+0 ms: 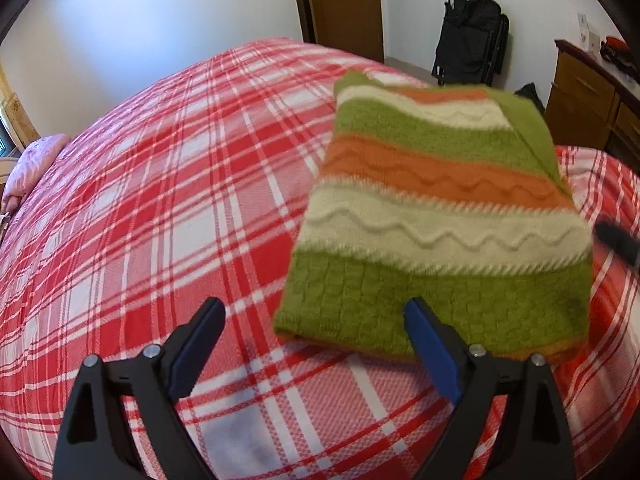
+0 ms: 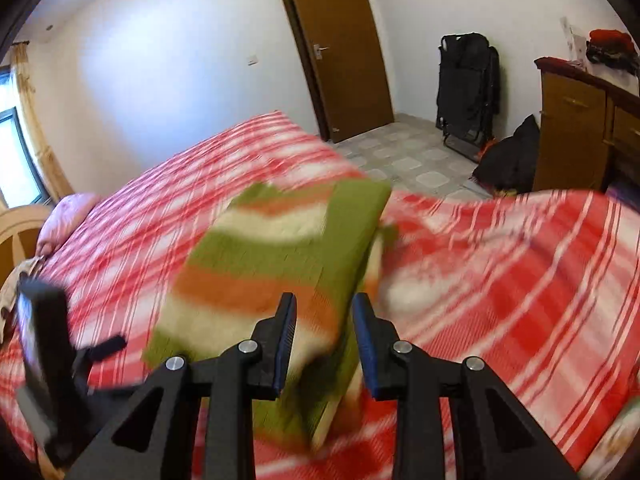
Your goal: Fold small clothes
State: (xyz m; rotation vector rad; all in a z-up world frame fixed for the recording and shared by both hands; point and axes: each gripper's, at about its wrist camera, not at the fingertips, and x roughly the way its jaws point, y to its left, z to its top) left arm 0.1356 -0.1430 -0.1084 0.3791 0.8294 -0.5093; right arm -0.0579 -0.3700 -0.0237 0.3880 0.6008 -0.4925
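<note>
White walls, a brown wooden door and a folded black chair frame a bed under a red-and-white plaid cover, where a folding job nears its end. A knitted sweater striped green, orange and cream lies in a compact rectangle at the right of the left wrist frame, its near green hem at lower centre. The left tongs stand spread wide and empty, one tip over bare plaid, the other over the hem; whether that tip touches the knit cannot be told. In the blurred right wrist view, the right tongs sit at bottom centre, partly closed, with the sweater's right-hand folded edge running down between them; they appear to pinch it, and the cloth there looks raised off the cover. Judging by the neat shape, the last fold is made and the bundle is being shifted or straightened. The next move likely calls for setting that edge down flat, then letting go without dragging the layers apart.
</note>
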